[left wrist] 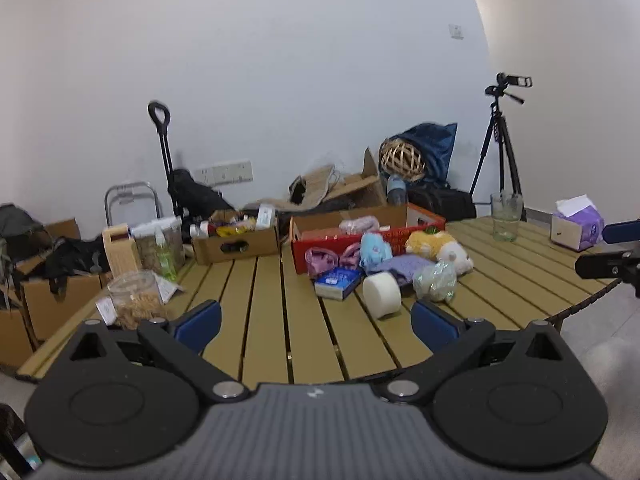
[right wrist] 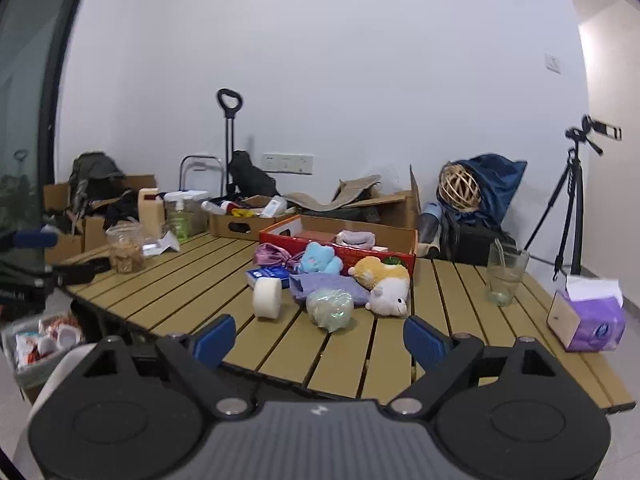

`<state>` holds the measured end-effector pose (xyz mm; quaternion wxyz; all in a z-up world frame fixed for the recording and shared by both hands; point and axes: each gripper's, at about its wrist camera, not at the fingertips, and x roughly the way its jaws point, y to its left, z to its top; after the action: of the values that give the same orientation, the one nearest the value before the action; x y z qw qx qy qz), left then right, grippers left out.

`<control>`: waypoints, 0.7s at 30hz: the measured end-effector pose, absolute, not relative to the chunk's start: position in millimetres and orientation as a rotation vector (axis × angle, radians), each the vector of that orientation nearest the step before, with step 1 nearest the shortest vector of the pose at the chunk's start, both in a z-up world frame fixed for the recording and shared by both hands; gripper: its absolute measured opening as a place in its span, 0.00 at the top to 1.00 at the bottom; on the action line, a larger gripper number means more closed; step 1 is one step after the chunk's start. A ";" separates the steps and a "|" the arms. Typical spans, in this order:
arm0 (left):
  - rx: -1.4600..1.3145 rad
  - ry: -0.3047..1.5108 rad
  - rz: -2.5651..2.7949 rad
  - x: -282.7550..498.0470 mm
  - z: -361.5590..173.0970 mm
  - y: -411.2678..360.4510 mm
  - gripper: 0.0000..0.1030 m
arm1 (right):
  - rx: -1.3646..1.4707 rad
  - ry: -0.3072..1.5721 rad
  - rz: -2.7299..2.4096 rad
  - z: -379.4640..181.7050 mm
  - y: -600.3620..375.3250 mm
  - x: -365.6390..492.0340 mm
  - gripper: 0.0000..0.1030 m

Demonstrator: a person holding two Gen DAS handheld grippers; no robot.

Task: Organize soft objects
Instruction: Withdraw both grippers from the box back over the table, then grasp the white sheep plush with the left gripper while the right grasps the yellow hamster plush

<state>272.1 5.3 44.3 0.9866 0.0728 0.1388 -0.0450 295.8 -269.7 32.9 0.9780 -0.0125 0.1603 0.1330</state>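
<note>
A pile of soft things lies on the slatted wooden table [left wrist: 272, 320] in front of a red cardboard box [left wrist: 320, 246]: a white foam roll [left wrist: 382, 294], a wrapped pale green bundle [left wrist: 436, 282], a purple cloth [left wrist: 404, 268], a yellow and white plush [left wrist: 438, 248], a blue plush [left wrist: 374, 250], a purple bow [left wrist: 320, 260] and a blue packet [left wrist: 338, 282]. A pink soft item [left wrist: 358, 224] lies inside the box. My left gripper [left wrist: 316, 322] is open and empty, short of the pile. My right gripper [right wrist: 320, 336] is open and empty, near the table's front edge, facing the green bundle [right wrist: 330, 308] and the foam roll [right wrist: 267, 297].
A drinking glass [right wrist: 505, 278] and a purple tissue box [right wrist: 588, 316] stand on the right of the table. A clear jar [right wrist: 125, 253], bottles and a brown cardboard box [right wrist: 244, 224] stand at the far left. A tripod [right wrist: 568, 208] stands on the floor to the right.
</note>
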 end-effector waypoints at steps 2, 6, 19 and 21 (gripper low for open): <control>0.142 0.314 -0.091 286.2 37.6 4.6 0.00 | 0.005 0.334 0.260 26.9 -271.9 303.6 0.12; 0.121 0.371 -0.112 316.8 26.0 -1.9 0.00 | 0.052 0.362 0.229 10.3 -279.4 331.6 0.13; 0.001 0.415 -0.308 481.4 32.4 -83.0 0.01 | 0.023 0.460 0.243 -13.1 -311.8 523.5 0.14; -0.032 0.417 -0.315 507.1 32.4 -93.0 0.01 | 0.035 0.521 0.307 -15.8 -320.5 570.7 0.14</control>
<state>507.1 -93.0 32.4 0.9660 -0.0158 0.2060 -0.1555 570.7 -320.5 -15.8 0.9545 0.0173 0.2563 0.1512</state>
